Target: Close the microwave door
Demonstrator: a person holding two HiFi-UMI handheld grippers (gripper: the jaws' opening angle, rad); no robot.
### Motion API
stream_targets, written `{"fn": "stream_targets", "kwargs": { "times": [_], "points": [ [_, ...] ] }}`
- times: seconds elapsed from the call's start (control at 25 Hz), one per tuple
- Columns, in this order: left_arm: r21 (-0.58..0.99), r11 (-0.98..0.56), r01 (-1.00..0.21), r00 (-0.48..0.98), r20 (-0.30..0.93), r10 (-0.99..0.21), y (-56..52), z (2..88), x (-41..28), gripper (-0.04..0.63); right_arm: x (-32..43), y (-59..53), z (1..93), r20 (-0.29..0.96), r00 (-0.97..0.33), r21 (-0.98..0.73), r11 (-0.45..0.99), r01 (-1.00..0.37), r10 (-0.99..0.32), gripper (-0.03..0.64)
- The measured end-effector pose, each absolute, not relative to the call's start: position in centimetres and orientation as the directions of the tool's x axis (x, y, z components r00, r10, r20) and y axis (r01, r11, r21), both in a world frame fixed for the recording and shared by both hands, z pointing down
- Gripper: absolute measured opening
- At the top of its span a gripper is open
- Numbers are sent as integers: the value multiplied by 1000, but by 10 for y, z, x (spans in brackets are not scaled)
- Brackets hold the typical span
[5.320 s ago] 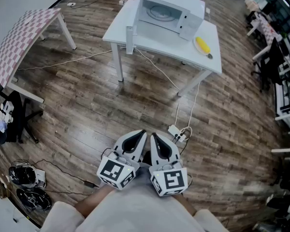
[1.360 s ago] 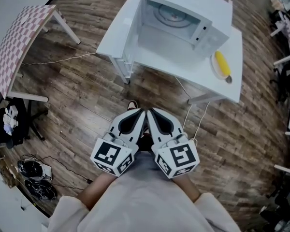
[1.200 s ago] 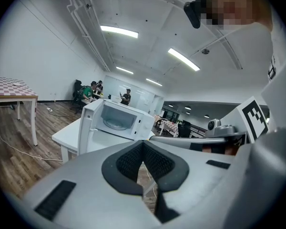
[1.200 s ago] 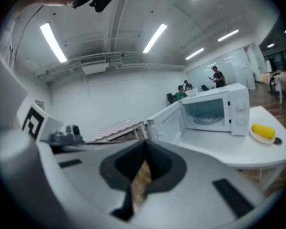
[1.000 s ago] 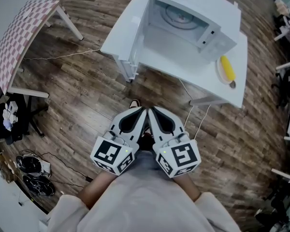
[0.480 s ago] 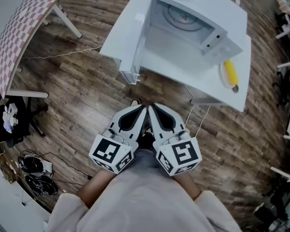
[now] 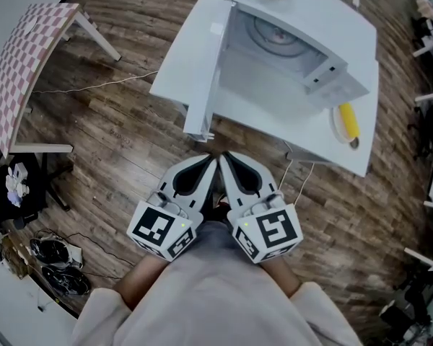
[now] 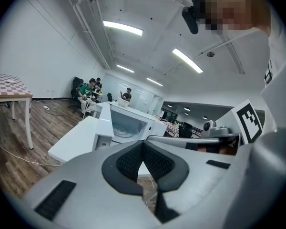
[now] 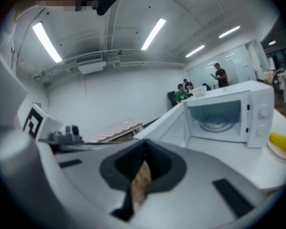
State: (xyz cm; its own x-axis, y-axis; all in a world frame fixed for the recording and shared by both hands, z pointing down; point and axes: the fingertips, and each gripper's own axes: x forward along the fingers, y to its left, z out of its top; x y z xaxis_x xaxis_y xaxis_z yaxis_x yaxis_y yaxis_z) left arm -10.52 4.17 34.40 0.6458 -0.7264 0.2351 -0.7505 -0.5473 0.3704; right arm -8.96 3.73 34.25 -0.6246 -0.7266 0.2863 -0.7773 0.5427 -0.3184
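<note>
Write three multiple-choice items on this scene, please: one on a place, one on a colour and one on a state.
1. Where does the yellow oblong item lie relative to the white microwave oven?
A inside it
B on a small white plate to its right
C on the floor below it

2. What does the side table's top look like?
A plain black
B green striped
C pink-and-white checked

3. The white microwave door is:
A swung open
B shut
C removed

Answers:
1 B: it rests on the plate beside the oven.
2 C: the checks show at the head view's left.
3 A: the oven's inside lies exposed.
</note>
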Motion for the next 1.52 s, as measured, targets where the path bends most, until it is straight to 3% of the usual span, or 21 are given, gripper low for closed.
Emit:
{"fn": "stream_targets", "kwargs": {
  "times": [0.48,0.8,1.24,1.52],
  "points": [
    [359,-599,-716,679,158,-717,-11,312,-133,14,-118,-13,309,235,-612,-264,556,-788,-756,23],
    [299,-701,-648,756,136,-641,-34,298,-145,14,-132,-39,293,196,-592,-250,544,-801,-781,23],
    [285,-767,-576,818,181,-547,-47,316,-162,14,-111,-55,310,230,-457,-269,395,-878,-859,23],
    [315,-778,-543,839,225,-495,-41,337,-161,14,-111,-59,322,261,-444,-277,374,-885,-857,23]
  ]
}}
